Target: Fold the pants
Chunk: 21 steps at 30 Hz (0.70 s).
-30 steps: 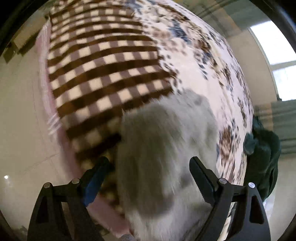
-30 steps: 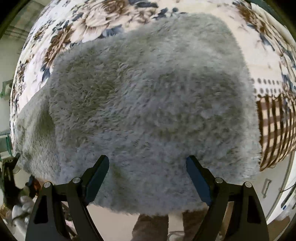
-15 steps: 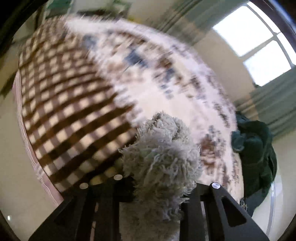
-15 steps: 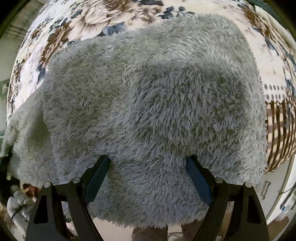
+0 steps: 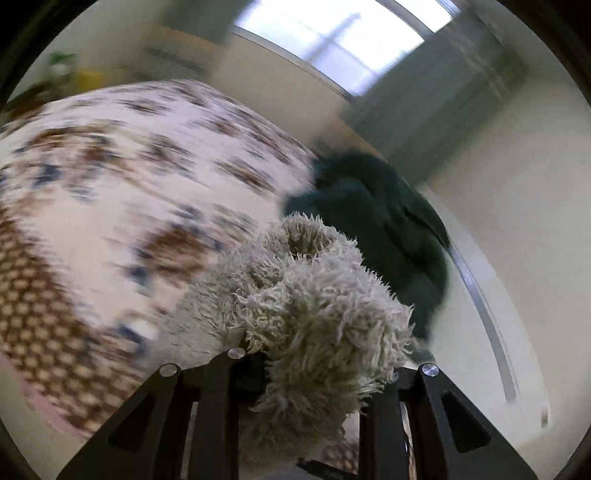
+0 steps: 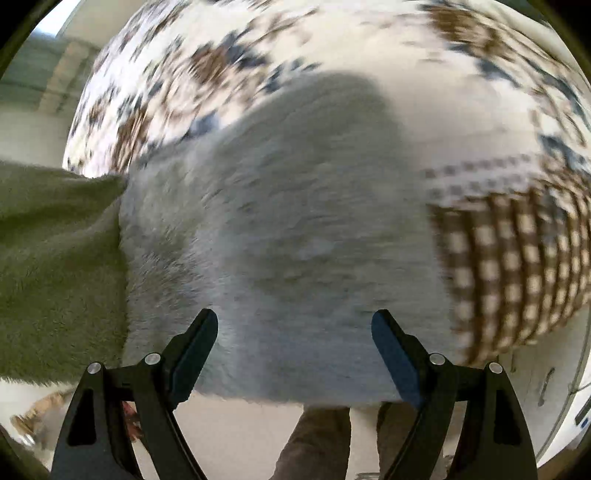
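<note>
The fluffy grey pants [image 6: 288,229] lie on the flower-print bed cover [image 6: 369,48], reaching the bed's near edge. My left gripper [image 5: 314,369] is shut on a bunched end of the pants [image 5: 317,295] and holds it lifted above the bed. That lifted part shows as a greenish-grey flap [image 6: 55,266] at the left of the right wrist view. My right gripper [image 6: 295,350] is open and empty, with its fingers over the near edge of the pants.
A dark green garment [image 5: 376,229] lies at the far end of the bed. A brown-and-cream checked blanket [image 6: 517,273] lies beside the pants. A window [image 5: 332,33] and curtain [image 5: 436,96] are behind. The person's legs [image 6: 325,439] stand below the bed edge.
My left gripper shut on the end of the pants and lifted it up, swinging toward the green garment. The right gripper stayed open and drew back slightly.
</note>
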Each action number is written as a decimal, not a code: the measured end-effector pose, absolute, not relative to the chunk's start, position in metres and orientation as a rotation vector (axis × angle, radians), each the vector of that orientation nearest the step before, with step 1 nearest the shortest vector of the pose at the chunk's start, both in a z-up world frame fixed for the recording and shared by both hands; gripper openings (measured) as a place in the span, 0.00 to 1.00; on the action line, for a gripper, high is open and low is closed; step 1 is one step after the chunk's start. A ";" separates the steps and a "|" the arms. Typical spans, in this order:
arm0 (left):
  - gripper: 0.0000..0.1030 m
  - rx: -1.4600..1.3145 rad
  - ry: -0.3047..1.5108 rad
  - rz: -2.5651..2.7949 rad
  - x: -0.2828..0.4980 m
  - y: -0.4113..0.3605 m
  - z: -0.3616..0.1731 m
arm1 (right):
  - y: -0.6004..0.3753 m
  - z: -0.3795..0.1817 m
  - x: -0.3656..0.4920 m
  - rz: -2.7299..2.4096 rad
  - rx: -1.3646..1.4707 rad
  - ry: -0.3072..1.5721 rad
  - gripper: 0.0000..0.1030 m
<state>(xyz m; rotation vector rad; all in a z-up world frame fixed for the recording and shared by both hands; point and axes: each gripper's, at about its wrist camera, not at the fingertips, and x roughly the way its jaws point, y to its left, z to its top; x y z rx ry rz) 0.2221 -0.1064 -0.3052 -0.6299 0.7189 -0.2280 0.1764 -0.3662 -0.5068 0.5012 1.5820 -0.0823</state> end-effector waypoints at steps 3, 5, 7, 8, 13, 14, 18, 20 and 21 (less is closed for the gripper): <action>0.18 -0.560 0.819 -0.344 0.234 -0.191 -0.319 | -0.429 -0.493 0.153 -0.162 0.532 1.559 0.85; 0.18 -0.494 0.909 -0.396 0.239 -0.243 -0.336 | -0.470 -0.490 0.139 -0.223 0.549 1.545 0.85; 0.19 -0.443 1.044 -0.465 0.245 -0.295 -0.358 | -0.503 -0.489 0.123 -0.281 0.566 1.538 0.85; 0.20 -0.419 1.110 -0.484 0.246 -0.315 -0.368 | -0.527 -0.488 0.113 -0.319 0.585 1.529 0.85; 0.75 -0.317 1.218 -0.575 0.239 -0.366 -0.387 | -0.591 -0.492 0.088 -0.417 0.639 1.508 0.85; 0.78 -0.323 1.214 -0.571 0.238 -0.364 -0.387 | -0.598 -0.492 0.085 -0.426 0.652 1.501 0.85; 0.78 -0.379 1.241 -0.497 0.241 -0.337 -0.385 | -0.601 -0.498 0.084 -0.417 0.706 1.475 0.85; 0.78 -0.421 1.222 -0.422 0.250 -0.303 -0.385 | -0.595 -0.503 0.091 -0.404 0.746 1.452 0.85; 0.78 -0.429 1.200 -0.375 0.256 -0.282 -0.384 | -0.591 -0.506 0.095 -0.395 0.779 1.434 0.85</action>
